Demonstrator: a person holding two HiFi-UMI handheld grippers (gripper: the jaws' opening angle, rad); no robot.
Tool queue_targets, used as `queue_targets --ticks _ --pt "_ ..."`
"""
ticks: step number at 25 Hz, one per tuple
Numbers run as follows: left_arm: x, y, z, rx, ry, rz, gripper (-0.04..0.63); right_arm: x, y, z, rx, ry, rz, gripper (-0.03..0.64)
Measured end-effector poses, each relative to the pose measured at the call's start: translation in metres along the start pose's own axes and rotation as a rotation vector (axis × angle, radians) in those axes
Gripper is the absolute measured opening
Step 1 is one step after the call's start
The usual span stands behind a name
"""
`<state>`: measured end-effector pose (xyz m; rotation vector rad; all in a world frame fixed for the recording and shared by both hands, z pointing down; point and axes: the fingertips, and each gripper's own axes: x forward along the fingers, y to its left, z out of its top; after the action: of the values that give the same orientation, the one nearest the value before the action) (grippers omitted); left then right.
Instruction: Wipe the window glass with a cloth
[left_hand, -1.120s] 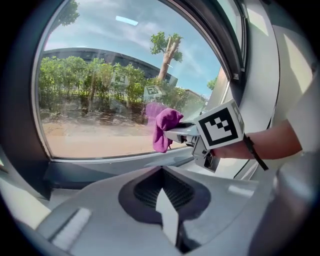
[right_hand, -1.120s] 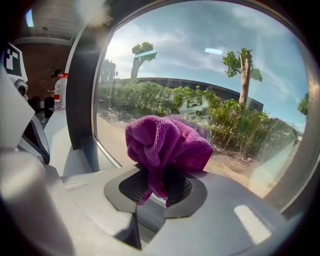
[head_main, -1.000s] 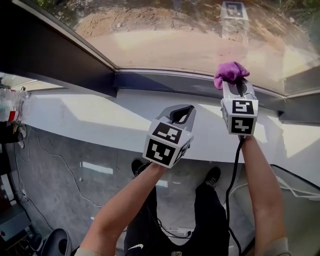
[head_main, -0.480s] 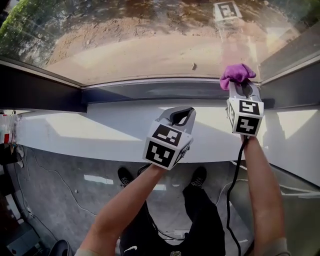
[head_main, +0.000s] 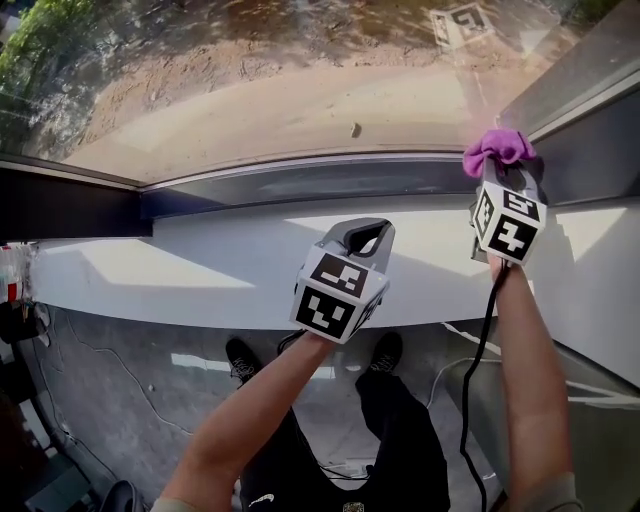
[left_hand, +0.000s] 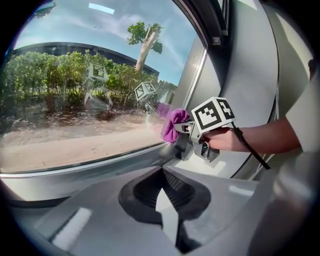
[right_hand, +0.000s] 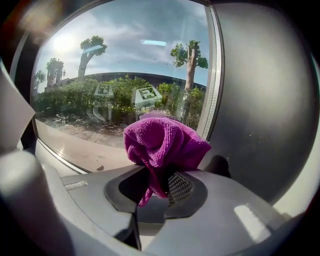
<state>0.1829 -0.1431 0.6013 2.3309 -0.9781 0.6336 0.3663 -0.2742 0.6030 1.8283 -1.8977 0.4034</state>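
1. Your right gripper (head_main: 499, 180) has its fingers closed tight on the purple cloth (head_main: 497, 148)
2. In the right gripper view, the cloth (right_hand: 162, 145) puffs up in a ball above the closed fingers, and one thin end hangs down between them
3. The cloth is at the bottom right corner of the window glass (head_main: 300, 90), close to where the dark frame (head_main: 300, 182) meets the side post
4. The left gripper view shows the cloth (left_hand: 172, 125) right up at the glass (left_hand: 75, 100), with its purple mirror picture just beside it
5. Your left gripper (head_main: 365, 232) has its fingers shut together at the tips, and there is nothing between them
6. The left gripper is held over the white window sill (head_main: 180, 262), apart from the glass and to the left of your right gripper
7. A black cable (head_main: 478, 360) runs down along your right arm
8. Your shoes (head_main: 243, 358) stand on the grey floor (head_main: 130, 390) under the sill
9. Through the glass you can see sandy ground, green bushes and trees
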Motion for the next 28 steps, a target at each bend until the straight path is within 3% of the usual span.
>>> queue_targets --ticks 7,11,20,28 --pt "0.017 -0.023 -0.009 0.027 0.017 -0.025 0.000 0.010 -0.036 -0.030 0.123 0.087 -0.159 0.104" --pt "0.018 -0.021 -0.016 0.016 0.015 -0.016 0.000 0.022 -0.043 -0.047 0.153 0.146 -0.195 0.104" --pt "0.009 -0.001 -0.028 -0.024 -0.003 0.025 0.000 0.039 -0.036 -0.068 0.115 0.213 -0.188 0.104" --pt "-0.014 0.020 -0.037 -0.050 -0.008 0.033 0.000 0.032 0.024 -0.052 0.052 0.162 -0.071 0.104"
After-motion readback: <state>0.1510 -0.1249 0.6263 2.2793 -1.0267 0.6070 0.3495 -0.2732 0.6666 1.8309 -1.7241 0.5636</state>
